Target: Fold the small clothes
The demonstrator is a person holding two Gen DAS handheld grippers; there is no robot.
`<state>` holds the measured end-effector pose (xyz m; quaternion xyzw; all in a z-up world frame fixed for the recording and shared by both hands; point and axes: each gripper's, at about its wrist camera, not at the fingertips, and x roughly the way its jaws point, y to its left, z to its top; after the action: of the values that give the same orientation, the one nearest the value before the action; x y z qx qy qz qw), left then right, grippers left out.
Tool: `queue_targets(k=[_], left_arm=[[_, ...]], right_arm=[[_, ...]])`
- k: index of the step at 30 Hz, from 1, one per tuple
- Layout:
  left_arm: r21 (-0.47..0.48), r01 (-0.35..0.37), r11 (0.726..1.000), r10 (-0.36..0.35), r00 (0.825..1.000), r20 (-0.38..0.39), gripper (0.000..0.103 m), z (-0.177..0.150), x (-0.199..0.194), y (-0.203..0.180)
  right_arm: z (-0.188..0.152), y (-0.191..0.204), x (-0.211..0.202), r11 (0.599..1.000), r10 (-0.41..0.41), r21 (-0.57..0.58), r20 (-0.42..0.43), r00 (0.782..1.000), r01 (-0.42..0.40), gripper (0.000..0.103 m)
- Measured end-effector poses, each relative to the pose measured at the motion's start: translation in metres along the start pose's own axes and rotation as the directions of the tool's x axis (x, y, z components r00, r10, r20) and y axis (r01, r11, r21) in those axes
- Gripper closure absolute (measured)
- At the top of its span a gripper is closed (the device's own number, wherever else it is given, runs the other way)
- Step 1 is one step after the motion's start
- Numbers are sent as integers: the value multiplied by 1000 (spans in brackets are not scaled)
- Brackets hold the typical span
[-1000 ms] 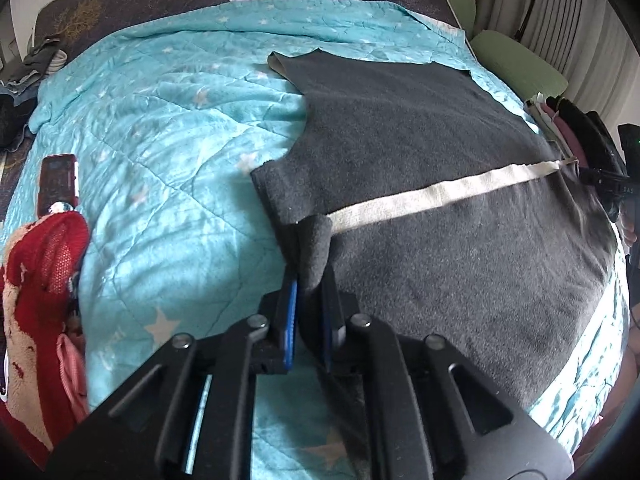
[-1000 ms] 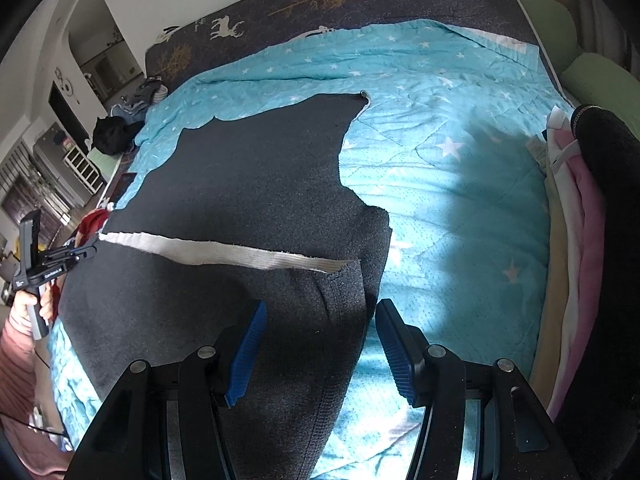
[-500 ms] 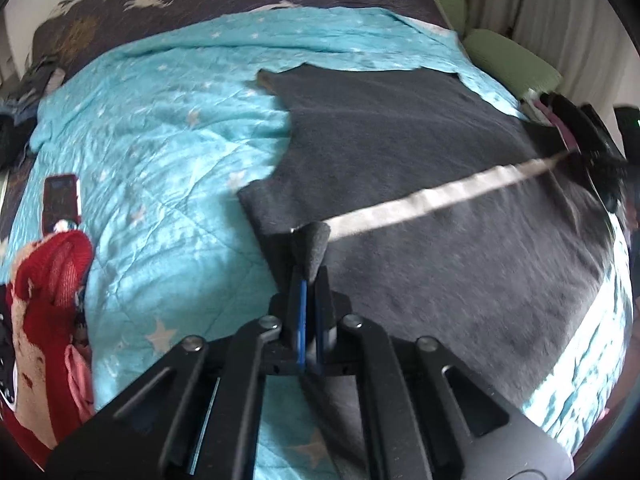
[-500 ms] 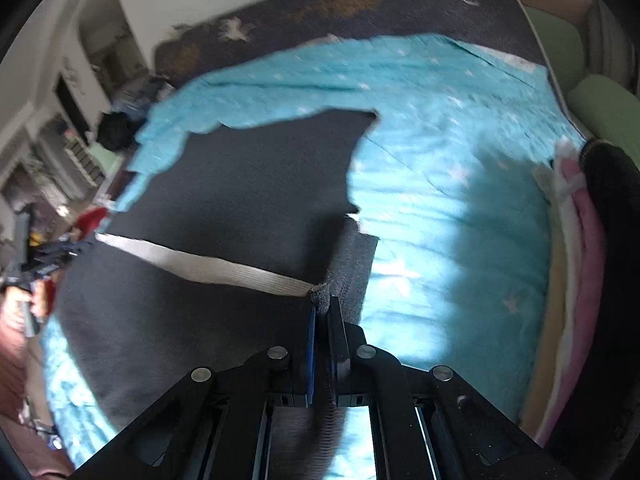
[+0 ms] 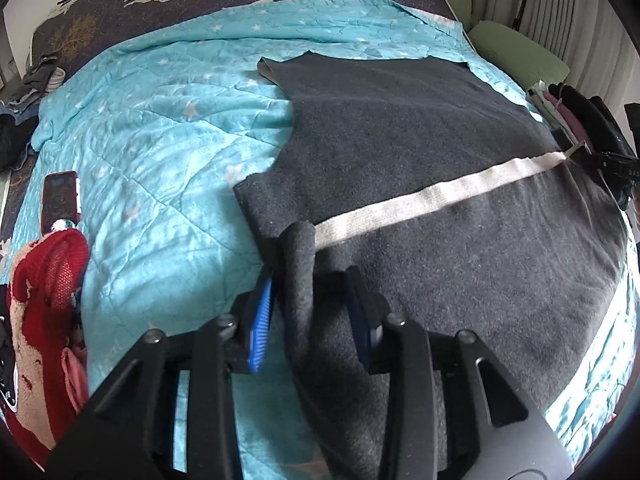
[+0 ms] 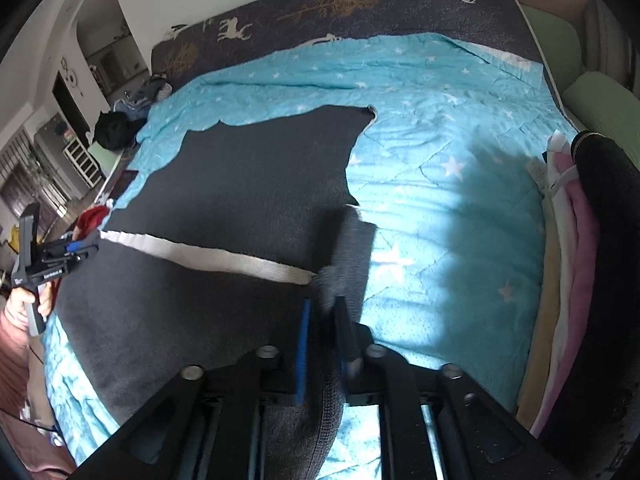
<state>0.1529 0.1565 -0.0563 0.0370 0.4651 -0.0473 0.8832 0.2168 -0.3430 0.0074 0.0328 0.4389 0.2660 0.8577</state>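
A dark grey garment (image 5: 420,152) (image 6: 248,184) lies spread on the turquoise star quilt (image 5: 160,140), with a white band (image 5: 440,196) (image 6: 208,256) across it. At its near left corner my left gripper (image 5: 311,274) has its jaws opening. A raised fold of grey cloth stands between the pads, which are apart from it. My right gripper (image 6: 323,300) sits at the near right corner, where the band ends. Its jaws are opening too, with a blurred bunch of grey cloth between them. Each gripper shows small in the other's view, the left gripper (image 6: 68,252) in a person's hand (image 6: 24,308).
A red knit garment (image 5: 44,280) and a phone (image 5: 60,200) lie at the quilt's left edge. Folded clothes (image 6: 580,260) are stacked along the right edge, with green cushions (image 5: 516,48) behind. A dark deer-patterned sheet (image 6: 360,12) covers the far end.
The right jaws, wide a second ago, shut on the corner and have now parted slightly. The left jaws, shut on the fold until half a second ago, now stand apart.
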Motion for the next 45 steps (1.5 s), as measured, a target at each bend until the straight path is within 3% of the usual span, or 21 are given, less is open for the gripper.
queue_targets(k=[1, 3, 6, 8, 9, 10, 13, 19, 27, 32, 38, 45], left_arm=[[-7, 5, 1000, -5, 1000, 0, 66, 0, 0, 1], [-13, 10, 1000, -10, 1000, 1, 67, 1, 0, 3], [-10, 4, 1000, -4, 1000, 5, 93, 1, 0, 5], [-29, 16, 999, -16, 1000, 8, 96, 1, 2, 8], [-40, 21, 999, -21, 1000, 14, 97, 0, 1, 9], [-49, 19, 999, -17, 999, 28, 97, 0, -2, 10], [-38, 2, 999, 1, 996, 84, 98, -1, -20, 7], [-33, -6, 999, 10, 994, 111, 98, -1, -37, 6], [-48, -35, 998, 40, 994, 97, 98, -10, -43, 9], [-64, -21, 998, 30, 989, 146, 98, -9, -54, 8], [-68, -40, 997, 56, 968, 246, 99, 13, -77, 6], [-109, -103, 989, 131, 947, 294, 99, 71, -78, 16]], right_arm=[[0, -1, 1, 1000, -14, 6, -2, 1000, 14, 70], [-1, -2, 3, 1000, -28, 13, 2, 1000, 28, 66], [-1, -1, 4, 999, -33, 4, -3, 999, 33, 66], [0, 0, 7, 999, -35, -11, -13, 999, 35, 69], [1, 2, 8, 998, -51, -20, -10, 999, 51, 85], [2, 4, 9, 997, -72, -28, -8, 997, 72, 99], [3, 8, 1, 994, -107, -27, 19, 994, 107, 99], [-1, 15, -34, 984, -175, -24, 74, 982, 177, 99], [-2, 24, -58, 997, -75, -13, 148, 986, 78, 100], [0, 29, -70, 999, -52, -4, 188, 981, 54, 100], [5, 32, -82, 997, -75, 5, 224, 972, 76, 100], [41, 20, -90, 987, -158, 88, 313, 937, 138, 100]])
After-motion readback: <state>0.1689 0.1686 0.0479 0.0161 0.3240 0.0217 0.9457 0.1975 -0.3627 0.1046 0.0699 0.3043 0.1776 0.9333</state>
